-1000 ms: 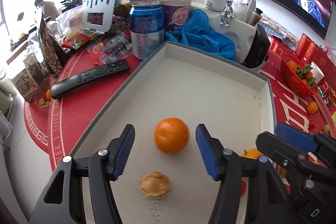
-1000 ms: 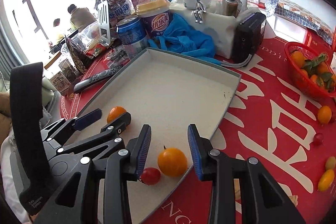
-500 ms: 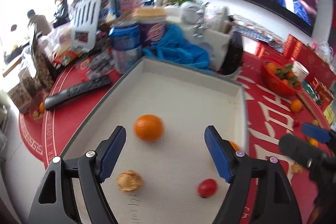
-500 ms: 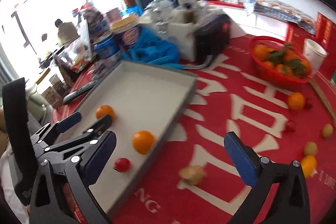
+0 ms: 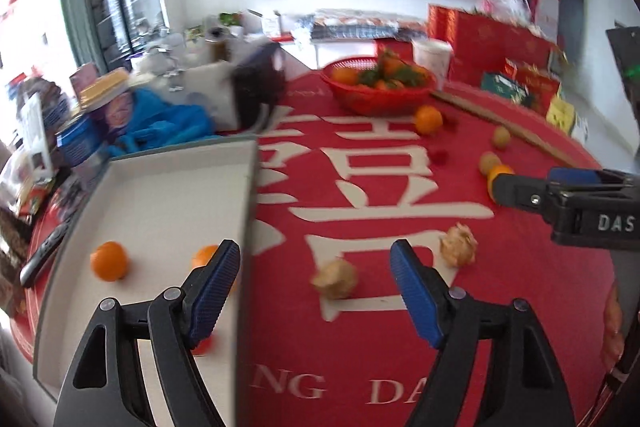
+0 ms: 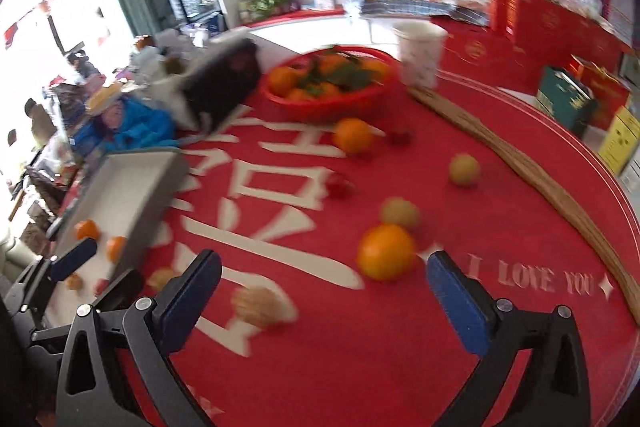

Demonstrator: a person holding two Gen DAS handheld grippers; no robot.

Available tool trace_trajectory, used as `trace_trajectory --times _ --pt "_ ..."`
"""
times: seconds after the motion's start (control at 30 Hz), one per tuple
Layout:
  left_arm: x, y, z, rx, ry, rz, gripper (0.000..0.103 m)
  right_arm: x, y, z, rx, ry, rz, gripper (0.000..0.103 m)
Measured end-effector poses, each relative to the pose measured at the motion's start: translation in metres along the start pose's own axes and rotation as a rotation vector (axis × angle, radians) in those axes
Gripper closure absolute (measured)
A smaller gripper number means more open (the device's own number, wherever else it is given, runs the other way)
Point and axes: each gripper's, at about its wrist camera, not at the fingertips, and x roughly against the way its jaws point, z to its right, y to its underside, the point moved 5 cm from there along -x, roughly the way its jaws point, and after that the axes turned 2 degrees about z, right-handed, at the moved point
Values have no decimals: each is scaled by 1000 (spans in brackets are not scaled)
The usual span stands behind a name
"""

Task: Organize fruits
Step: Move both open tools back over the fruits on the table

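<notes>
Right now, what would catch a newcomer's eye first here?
The red tablecloth with big white characters, strewn with loose fruit: an orange lies just ahead of the right gripper. At the far side sits a red basket of oranges; left, a pale tray holding a few.

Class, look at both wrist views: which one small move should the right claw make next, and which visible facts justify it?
Probably lower the right claw forward onto the orange fruit. Its jaws stand wide open and empty, that fruit lies loose on the red tablecloth just ahead between the fingers, and the tray already holds a few fruits.
</notes>
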Motion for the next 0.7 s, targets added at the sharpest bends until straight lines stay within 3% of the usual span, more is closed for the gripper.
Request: trace_trajectory --times 0.27,0.7 --pt "-44 13 16 13 7 -140 23 -7 32 32 -33 -15 -59 0" --pt "-47 9 17 43 36 -142 23 -13 46 25 58 -6 -99 0"
